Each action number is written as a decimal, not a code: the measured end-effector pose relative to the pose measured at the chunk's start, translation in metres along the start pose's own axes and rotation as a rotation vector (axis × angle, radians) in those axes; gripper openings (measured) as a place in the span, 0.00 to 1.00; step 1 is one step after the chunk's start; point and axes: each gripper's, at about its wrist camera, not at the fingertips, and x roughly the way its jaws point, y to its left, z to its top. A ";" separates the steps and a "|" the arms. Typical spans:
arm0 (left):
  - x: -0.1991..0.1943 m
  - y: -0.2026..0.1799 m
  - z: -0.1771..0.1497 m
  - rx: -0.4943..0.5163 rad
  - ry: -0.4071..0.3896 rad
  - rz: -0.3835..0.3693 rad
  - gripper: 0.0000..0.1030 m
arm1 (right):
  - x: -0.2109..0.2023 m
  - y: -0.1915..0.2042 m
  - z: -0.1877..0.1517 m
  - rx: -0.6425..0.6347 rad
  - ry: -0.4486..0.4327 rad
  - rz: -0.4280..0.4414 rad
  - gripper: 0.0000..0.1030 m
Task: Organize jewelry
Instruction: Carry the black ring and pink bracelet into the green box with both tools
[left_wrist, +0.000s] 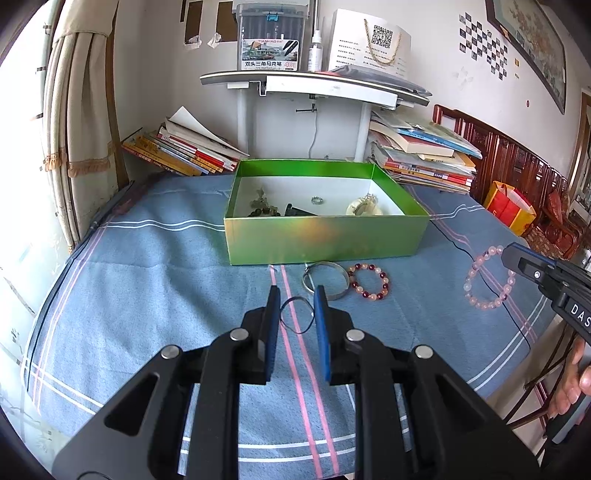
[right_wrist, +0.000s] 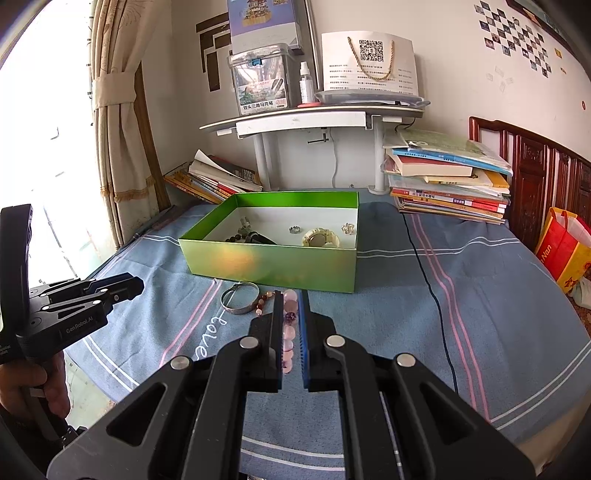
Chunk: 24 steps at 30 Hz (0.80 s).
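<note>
My left gripper (left_wrist: 297, 295) hovers over the blue bedspread, its blue pads closed on a thin black loop (left_wrist: 295, 318). Just beyond its tips, in front of the green box (left_wrist: 325, 236), lie a silver bangle (left_wrist: 325, 280) and a red-and-pale bead bracelet (left_wrist: 369, 282). The box holds a cream watch (left_wrist: 360, 207), a small ring (left_wrist: 317, 200) and dark beads (left_wrist: 262, 211). My right gripper (right_wrist: 291, 299) is shut on a pink bead bracelet (right_wrist: 289, 332), which hangs from its tip in the left wrist view (left_wrist: 487, 280). The left gripper (right_wrist: 136, 286) shows at the left of the right wrist view.
Stacks of books (left_wrist: 424, 155) flank a white desk shelf (left_wrist: 314, 83) behind the box. A black cable (right_wrist: 432, 288) runs across the bedspread on the right. A red-and-yellow bag (right_wrist: 565, 254) and a wooden headboard (right_wrist: 535, 173) stand at the far right.
</note>
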 end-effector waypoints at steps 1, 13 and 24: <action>0.000 0.000 0.000 -0.001 0.000 0.001 0.18 | 0.001 0.000 0.000 -0.001 0.002 0.000 0.07; 0.015 0.007 0.023 0.003 0.001 0.003 0.18 | 0.019 -0.006 0.017 -0.005 0.000 0.013 0.07; 0.081 0.008 0.118 0.046 -0.008 0.014 0.18 | 0.086 -0.002 0.084 -0.035 -0.030 0.086 0.07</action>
